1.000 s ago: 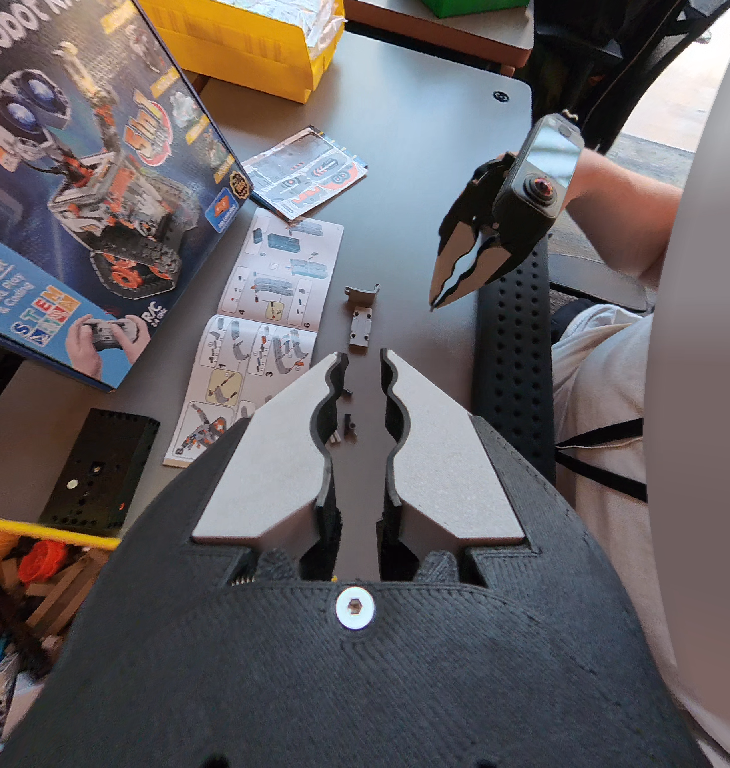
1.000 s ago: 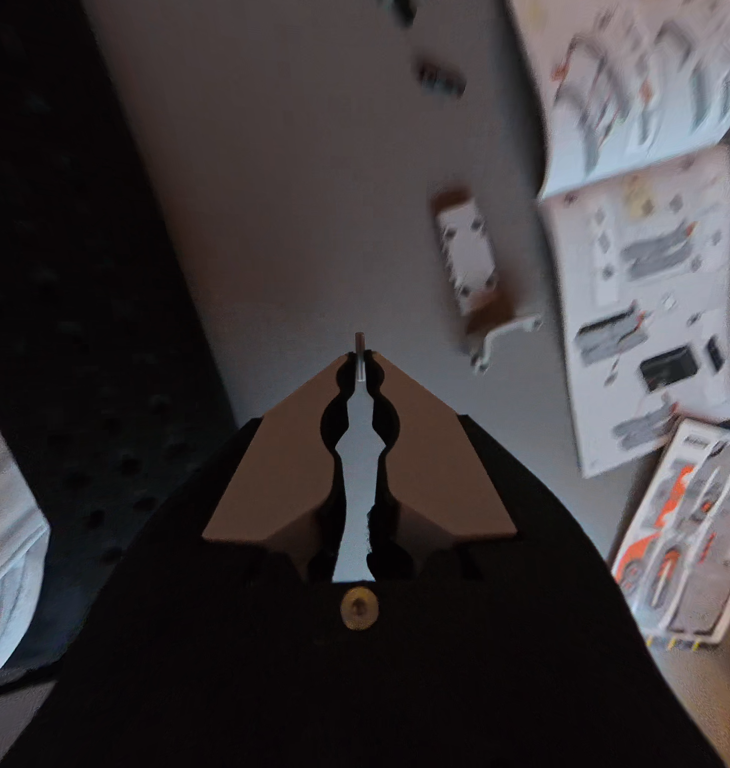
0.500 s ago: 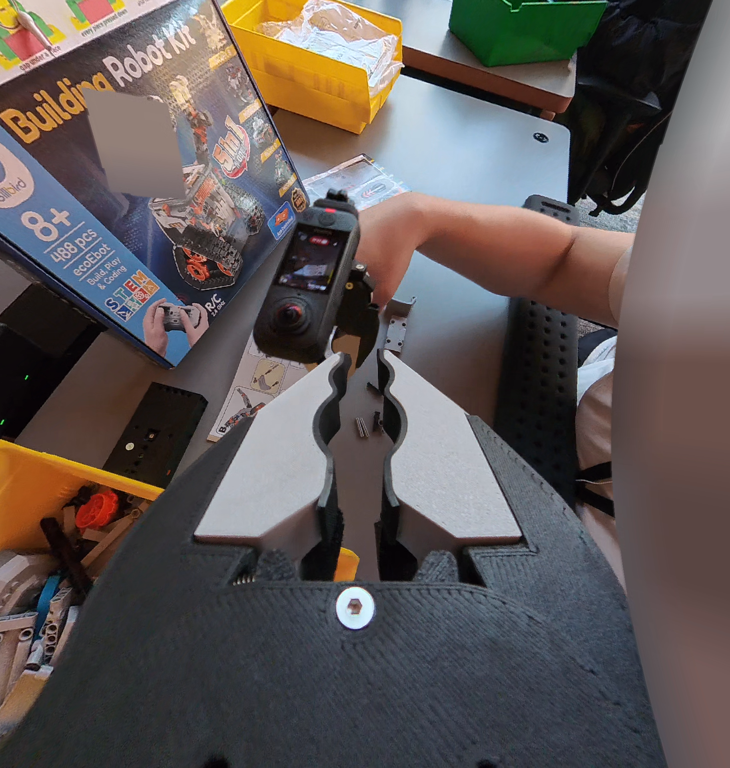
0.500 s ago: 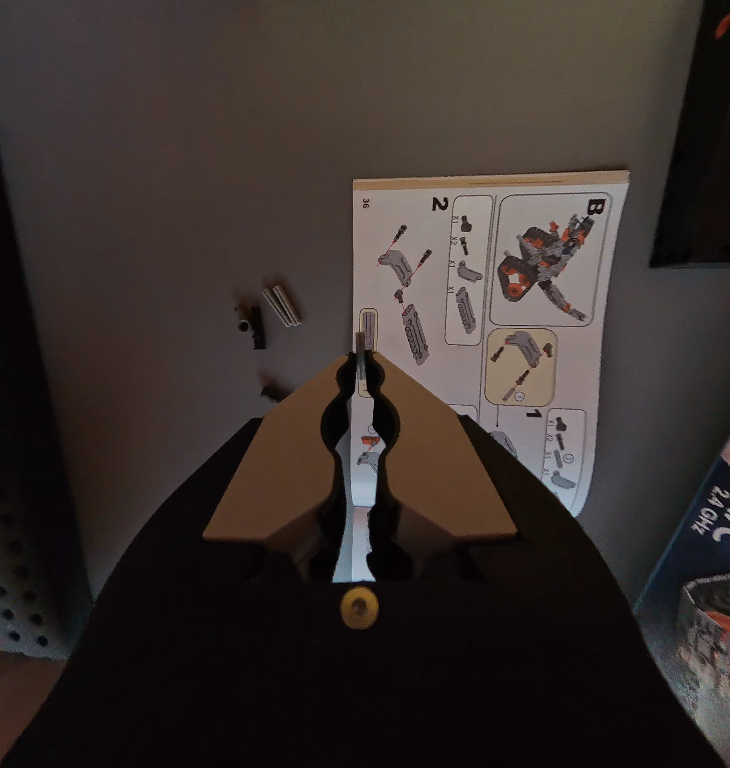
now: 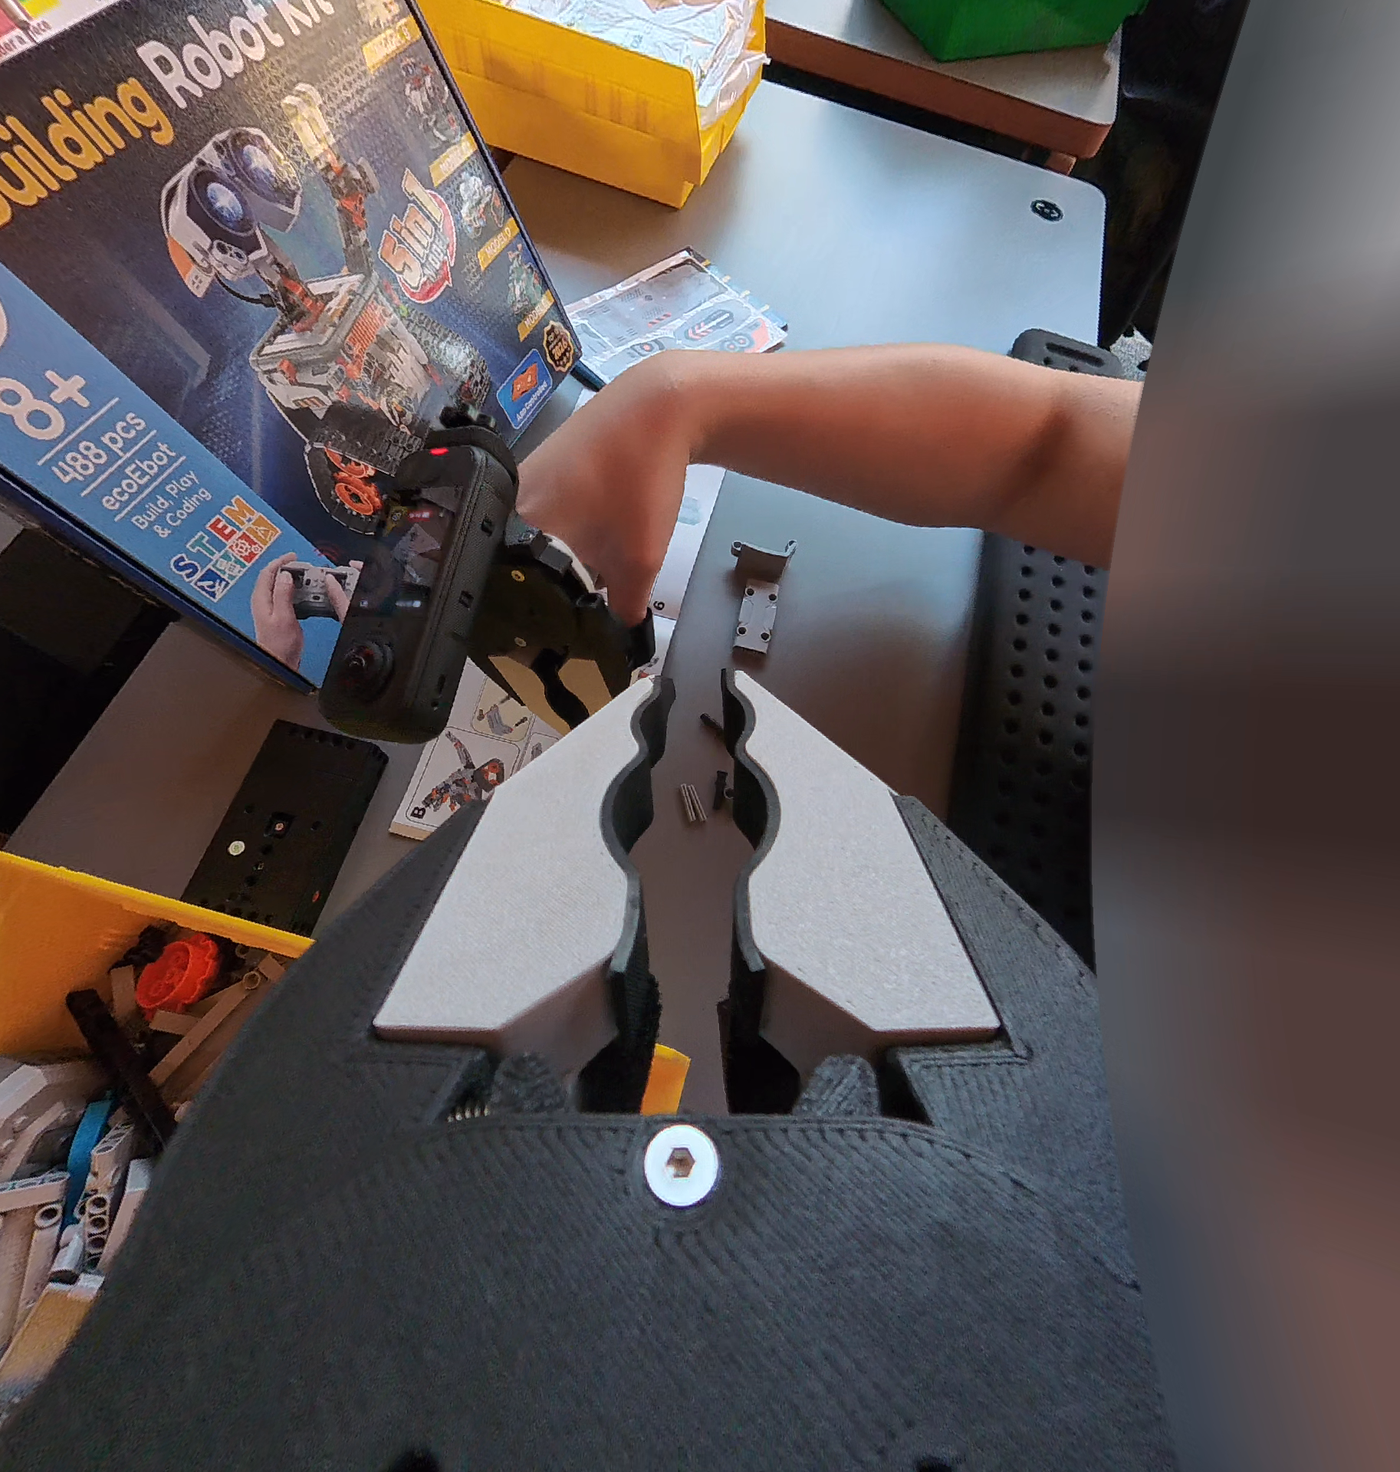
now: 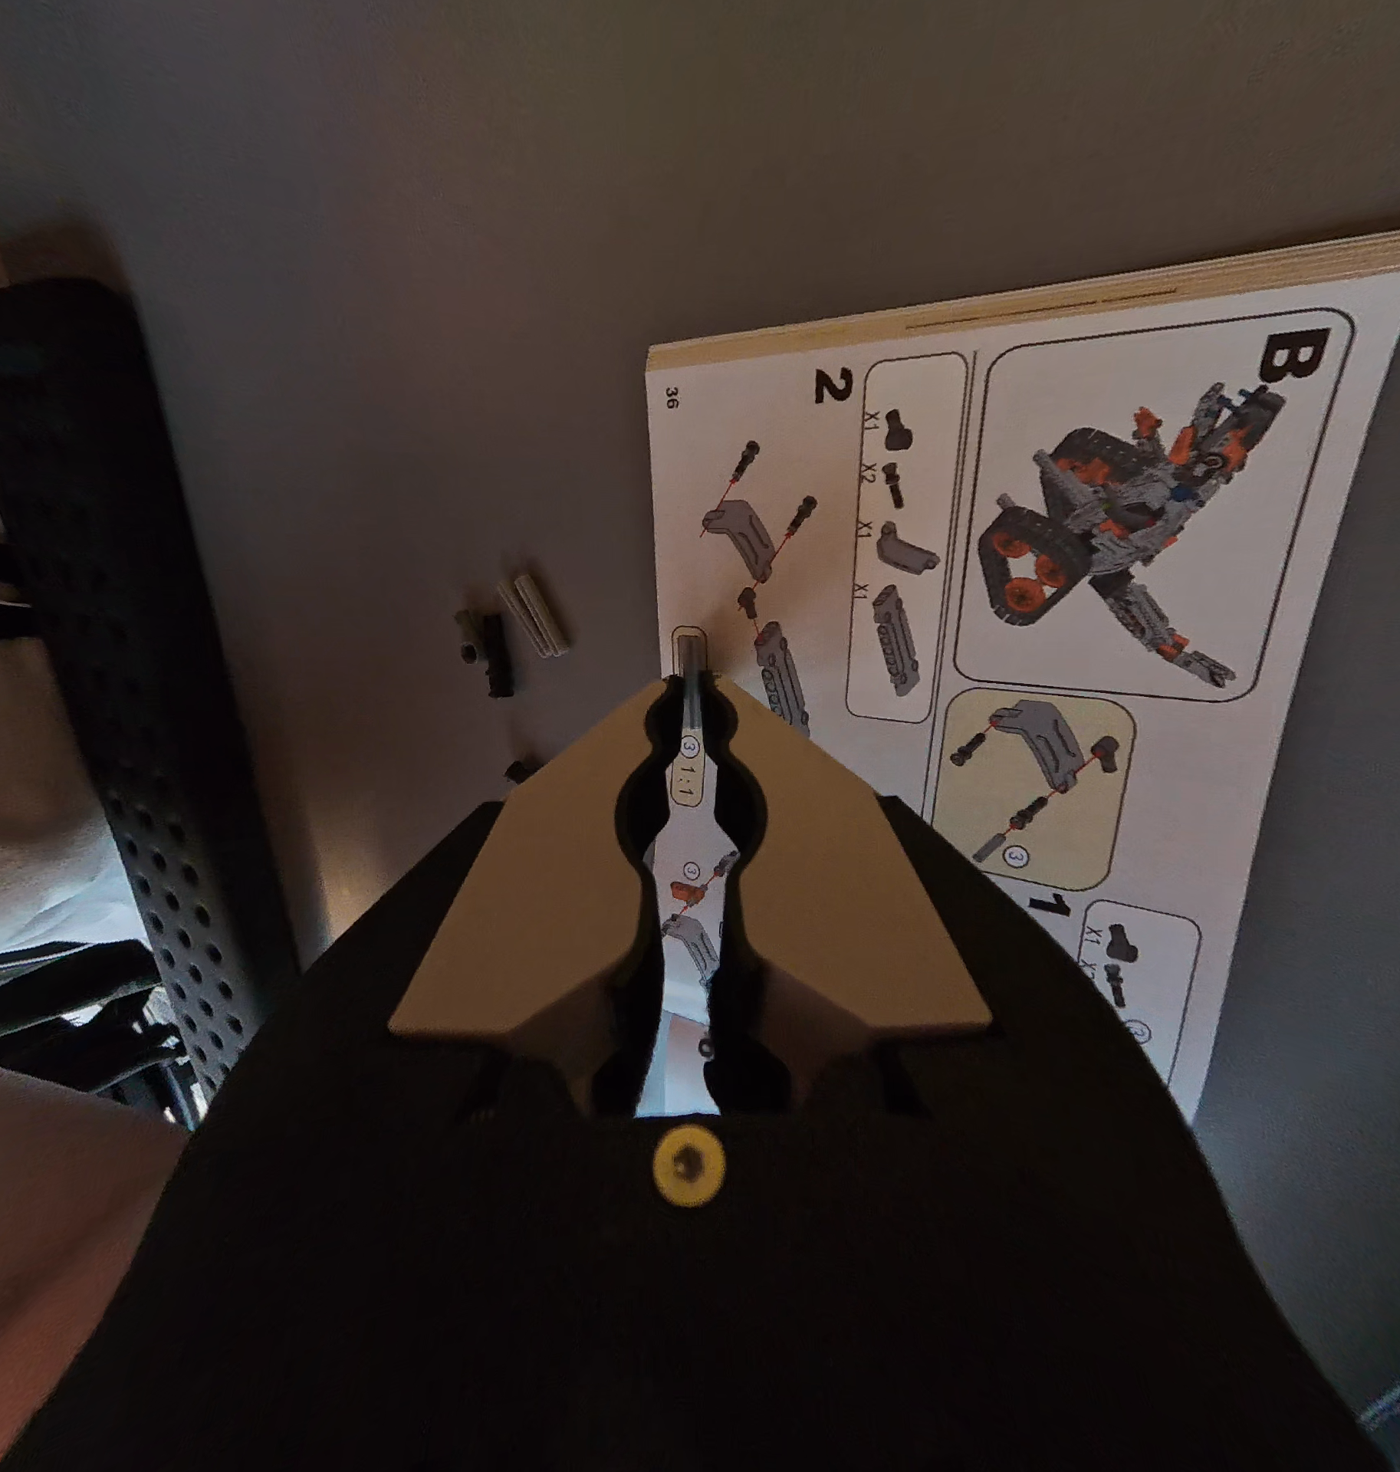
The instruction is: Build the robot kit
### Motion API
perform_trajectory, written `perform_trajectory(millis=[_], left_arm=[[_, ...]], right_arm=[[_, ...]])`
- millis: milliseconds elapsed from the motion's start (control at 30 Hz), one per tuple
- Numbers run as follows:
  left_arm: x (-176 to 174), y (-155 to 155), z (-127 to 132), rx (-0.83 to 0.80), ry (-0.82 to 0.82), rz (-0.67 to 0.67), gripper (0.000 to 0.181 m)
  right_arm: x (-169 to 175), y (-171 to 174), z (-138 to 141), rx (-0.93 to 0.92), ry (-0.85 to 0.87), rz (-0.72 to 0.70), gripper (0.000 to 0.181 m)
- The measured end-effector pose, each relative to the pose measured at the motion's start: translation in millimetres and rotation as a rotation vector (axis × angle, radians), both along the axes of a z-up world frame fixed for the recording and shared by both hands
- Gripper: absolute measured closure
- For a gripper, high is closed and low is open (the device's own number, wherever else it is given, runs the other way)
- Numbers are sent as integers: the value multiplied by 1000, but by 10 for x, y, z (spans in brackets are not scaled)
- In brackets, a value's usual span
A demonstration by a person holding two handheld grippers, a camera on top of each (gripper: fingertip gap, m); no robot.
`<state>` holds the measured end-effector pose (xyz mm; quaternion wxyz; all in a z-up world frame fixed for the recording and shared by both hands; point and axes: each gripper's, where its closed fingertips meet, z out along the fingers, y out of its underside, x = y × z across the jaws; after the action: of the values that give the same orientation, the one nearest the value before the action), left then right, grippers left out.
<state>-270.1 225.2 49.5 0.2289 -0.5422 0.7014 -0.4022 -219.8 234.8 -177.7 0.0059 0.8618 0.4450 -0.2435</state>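
Right gripper first: its jaws are pinched nearly closed at the very tips on a short grey axle, which pokes out forward past them. It's held just above the open instruction booklet, lined up over a small axle outline printed near the page's edge. I can't tell if it's actually touching the paper.

Just off the booklet's edge, on the grey bench, are some loose bits: a pair of pale axles lying side by side, a black pin next to them, and a tiny black piece closer to the gripper.

Left gripper is holding nothing. Its jaws are apart by a narrow gap and it hangs well above the bench, with that same little cluster of axles and pins showing through the gap.

Further out in the left wrist view:
- a grey bracket part lying by itself
- a person's hand gripping the right gripper's handle
- the big blue kit box propped at a tilt
- a sticker sheet beyond the booklet
- a black perforated block
- a yellow bin full of mixed parts
- a black perforated strip along the bench edge
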Motion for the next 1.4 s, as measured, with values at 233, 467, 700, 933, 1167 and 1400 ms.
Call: perform_trajectory(millis=[233, 467, 700, 933, 1167, 1400], left_arm=[[-6, 6, 14, 1, -5, 2, 169], [-10, 4, 18, 4, -6, 3, 169], [-14, -2, 28, 7, -12, -1, 169], [-11, 10, 25, 11, -10, 6, 169], [-4, -2, 8, 11, -3, 2, 169], [1, -8, -12, 11, 5, -3, 169]], right_arm=[[7, -1, -9, 54, -46, 13, 178], [15, -2, -16, 149, -123, 25, 178], [19, 2, -22, 212, -209, 17, 178], [23, 9, -23, 339, -263, -15, 178], [21, 12, -20, 369, -264, -26, 178], [19, 14, -17, 382, -268, -15, 178]])
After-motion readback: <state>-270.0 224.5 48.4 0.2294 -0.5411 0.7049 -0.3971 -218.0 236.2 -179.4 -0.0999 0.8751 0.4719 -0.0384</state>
